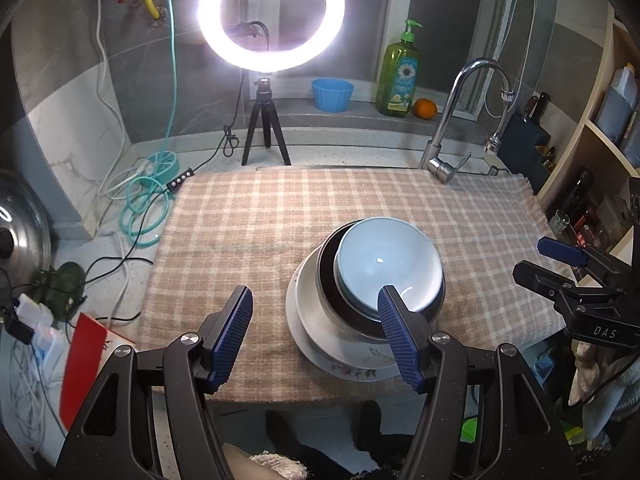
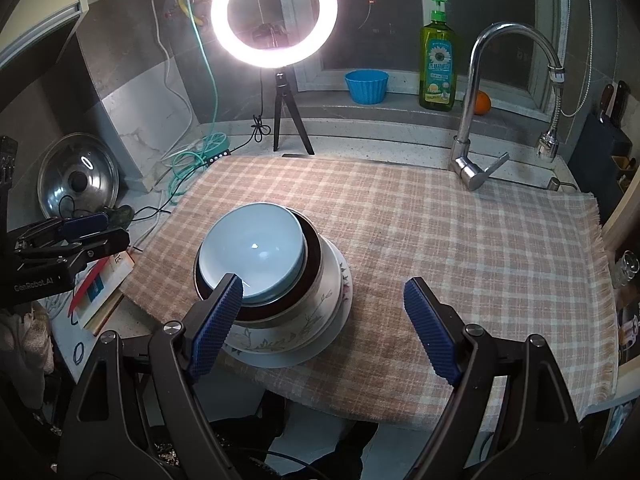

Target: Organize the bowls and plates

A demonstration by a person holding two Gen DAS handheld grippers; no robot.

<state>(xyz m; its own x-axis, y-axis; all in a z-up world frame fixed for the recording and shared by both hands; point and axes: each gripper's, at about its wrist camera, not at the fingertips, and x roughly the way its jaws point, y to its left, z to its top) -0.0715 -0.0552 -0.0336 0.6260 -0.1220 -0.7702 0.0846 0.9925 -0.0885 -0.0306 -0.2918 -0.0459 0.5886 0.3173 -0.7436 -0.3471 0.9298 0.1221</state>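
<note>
**Dishes stacked on the checked cloth, both grippers open and empty**

Left wrist view: the left gripper (image 1: pixel 316 336) stands with its jaws apart and nothing between them. Its right-hand finger (image 1: pixel 400 340) overlaps the near rim of the stack in the picture; whether it touches cannot be told. The stack sits at about 4 o'clock on the checked cloth (image 1: pixel 260 216): a pale blue bowl (image 1: pixel 386 264) nested in a dark bowl (image 1: pixel 330 276), which sits on a white plate (image 1: pixel 312 320) with a flower pattern. The right gripper (image 1: pixel 560 264) shows at 3 o'clock, off to the side of the stack. A ring light (image 1: pixel 271 14) glows at 12 o'clock, and a tap (image 1: pixel 460 112) rises at 2 o'clock.

Right wrist view: the right gripper (image 2: pixel 324 320) is wide open and holds nothing. The blue bowl (image 2: pixel 250 252) and the stack lie at 9 o'clock from centre, behind its left finger (image 2: pixel 218 320). The right finger (image 2: pixel 430 328) is over bare cloth (image 2: pixel 440 220). The left gripper (image 2: pixel 86 226) enters at 9 o'clock. A green soap bottle (image 2: pixel 438 60) stands at 1 o'clock.
</note>
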